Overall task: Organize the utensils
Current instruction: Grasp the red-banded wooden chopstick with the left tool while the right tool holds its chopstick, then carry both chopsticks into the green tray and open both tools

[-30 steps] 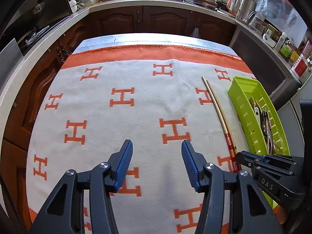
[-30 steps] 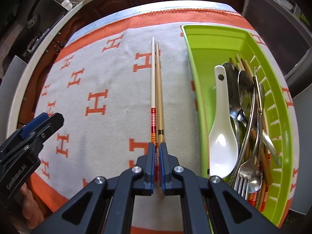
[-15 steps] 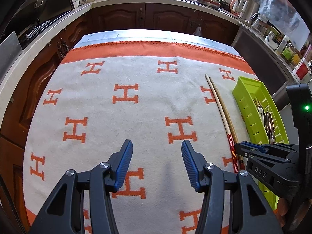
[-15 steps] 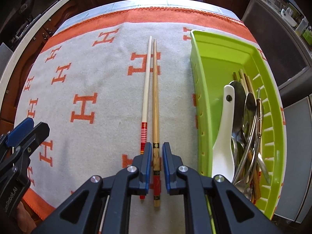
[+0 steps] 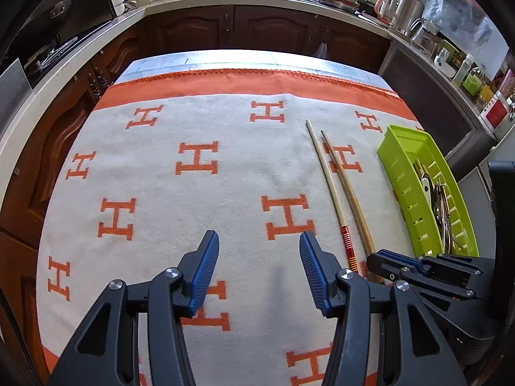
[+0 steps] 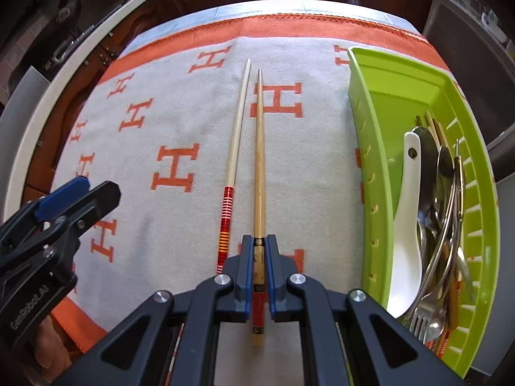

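a: where's the left tool (image 5: 259,251)?
b: hanging open above the blanket (image 5: 225,173), gripping nothing.
a: and those chopsticks (image 5: 338,189)?
b: lying beside the green tray (image 5: 415,173), their near ends at the right tool (image 5: 386,262).

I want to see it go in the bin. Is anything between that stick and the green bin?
Nothing visible. The stick sits between the right gripper's closing jaws; only bare cloth lies before the bin.

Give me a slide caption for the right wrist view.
Right tool closing on tan chopstick beside red-banded chopstick; green tray of cutlery at right.
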A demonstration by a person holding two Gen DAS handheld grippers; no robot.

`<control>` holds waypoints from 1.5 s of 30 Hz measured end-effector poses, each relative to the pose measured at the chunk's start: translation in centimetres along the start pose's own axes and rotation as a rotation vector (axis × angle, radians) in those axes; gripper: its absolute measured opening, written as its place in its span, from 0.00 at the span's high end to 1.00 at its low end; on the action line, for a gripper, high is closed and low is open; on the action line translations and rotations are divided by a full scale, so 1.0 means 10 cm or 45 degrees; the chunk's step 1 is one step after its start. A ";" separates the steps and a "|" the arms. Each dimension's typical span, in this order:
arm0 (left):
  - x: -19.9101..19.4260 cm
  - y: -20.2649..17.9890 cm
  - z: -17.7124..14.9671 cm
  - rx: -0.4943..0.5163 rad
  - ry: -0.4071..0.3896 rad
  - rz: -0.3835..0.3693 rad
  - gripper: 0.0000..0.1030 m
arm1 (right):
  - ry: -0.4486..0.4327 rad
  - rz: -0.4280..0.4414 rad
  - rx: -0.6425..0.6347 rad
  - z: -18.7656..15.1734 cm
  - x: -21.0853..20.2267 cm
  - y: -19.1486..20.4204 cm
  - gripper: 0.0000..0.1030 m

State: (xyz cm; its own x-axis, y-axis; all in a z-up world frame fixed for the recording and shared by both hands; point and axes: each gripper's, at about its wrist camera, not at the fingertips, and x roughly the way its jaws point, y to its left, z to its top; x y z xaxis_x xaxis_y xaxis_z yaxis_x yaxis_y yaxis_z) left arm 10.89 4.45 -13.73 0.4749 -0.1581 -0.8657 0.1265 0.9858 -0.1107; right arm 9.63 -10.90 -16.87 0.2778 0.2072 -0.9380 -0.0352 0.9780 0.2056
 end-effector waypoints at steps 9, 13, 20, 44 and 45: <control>0.25 -0.25 0.11 0.001 0.063 -0.098 0.41 | -0.137 0.086 0.100 -0.06 -0.31 -0.23 0.94; 0.41 -0.46 0.13 0.026 0.106 -0.094 0.41 | -0.176 0.123 0.131 -0.09 -0.44 -0.35 0.94; 0.58 -0.83 0.10 0.135 0.143 0.039 0.59 | -0.216 0.162 0.174 -0.16 -0.57 -0.54 0.94; -0.10 -1.22 0.12 0.068 0.207 -0.233 0.96 | -0.317 0.199 0.282 -0.47 -0.87 -1.28 0.94; -0.13 -1.30 0.13 0.074 0.210 -0.254 0.96 | -0.313 0.183 0.281 -0.48 -0.87 -1.31 0.94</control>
State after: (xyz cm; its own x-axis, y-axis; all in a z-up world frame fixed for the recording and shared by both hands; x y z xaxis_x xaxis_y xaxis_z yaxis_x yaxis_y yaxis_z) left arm 9.78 -8.20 -10.49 0.2878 -0.3328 -0.8980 0.2551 0.9304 -0.2631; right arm 3.06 -25.41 -12.75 0.5085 0.3044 -0.8055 0.1097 0.9049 0.4112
